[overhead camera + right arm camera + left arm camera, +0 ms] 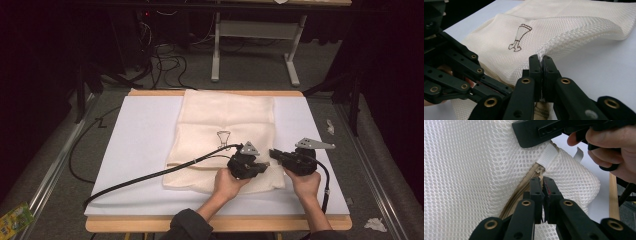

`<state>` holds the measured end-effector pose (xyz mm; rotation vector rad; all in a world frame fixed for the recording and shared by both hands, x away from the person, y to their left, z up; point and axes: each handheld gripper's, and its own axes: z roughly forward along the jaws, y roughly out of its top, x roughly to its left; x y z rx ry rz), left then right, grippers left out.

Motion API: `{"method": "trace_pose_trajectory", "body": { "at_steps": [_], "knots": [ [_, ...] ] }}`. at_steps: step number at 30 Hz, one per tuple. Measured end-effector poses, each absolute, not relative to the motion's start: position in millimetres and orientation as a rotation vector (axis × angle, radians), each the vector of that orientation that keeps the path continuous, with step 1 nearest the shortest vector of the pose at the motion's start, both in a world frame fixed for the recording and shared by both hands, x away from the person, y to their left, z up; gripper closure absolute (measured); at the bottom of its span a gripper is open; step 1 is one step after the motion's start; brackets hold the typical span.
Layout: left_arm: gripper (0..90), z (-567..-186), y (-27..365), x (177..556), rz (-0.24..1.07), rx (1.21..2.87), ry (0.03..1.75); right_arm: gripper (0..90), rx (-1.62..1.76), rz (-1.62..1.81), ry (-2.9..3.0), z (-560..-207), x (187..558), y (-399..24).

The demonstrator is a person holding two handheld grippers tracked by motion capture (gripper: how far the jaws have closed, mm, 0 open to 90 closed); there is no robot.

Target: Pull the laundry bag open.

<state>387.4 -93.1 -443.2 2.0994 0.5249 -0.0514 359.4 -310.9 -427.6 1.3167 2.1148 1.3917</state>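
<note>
Steadiness matters: right gripper (541, 58) pinching the mesh laundry bag (225, 135) taut, left gripper (542, 180) draws the clamped zipper pull (541, 173) straight along the zipper (520, 195).

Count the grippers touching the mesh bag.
2. The left gripper is shut on the zipper pull near the bag's front right corner; the right gripper pinches the bag's edge beside it.

We list: mesh bag (227, 135), cream, fine honeycomb weave, dark outline print; zipper (520, 192), beige; tab (547, 156), white; table cover (137, 145), white; grippers (264, 163), black, brass rivets.
</note>
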Motion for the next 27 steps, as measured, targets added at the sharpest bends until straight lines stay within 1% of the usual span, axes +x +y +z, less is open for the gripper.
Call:
{"method": "trace_pose_trajectory", "body": {
  "at_steps": [8, 15, 19, 27],
  "knots": [
    [87.2, -442.3, -90.8, 386.7, 0.003, 2.125, 0.504, 89.4, 1.328, 1.344, 2.125, -432.1, 361.4, -312.2],
    [87.2, -442.0, -90.7, 387.3, -0.014, 2.120, 0.513, 89.3, 1.331, 1.272, 2.142, -432.9, 359.7, -312.4],
    [87.1, -441.1, -87.7, 384.1, 0.023, 2.135, 0.498, 89.4, 1.318, 1.262, 2.146, -434.5, 360.9, -309.9],
    [87.2, -439.6, -87.1, 387.5, 0.000, 2.142, 0.515, 89.4, 1.323, 1.256, 2.153, -436.4, 361.8, -308.2]
  ]
}}
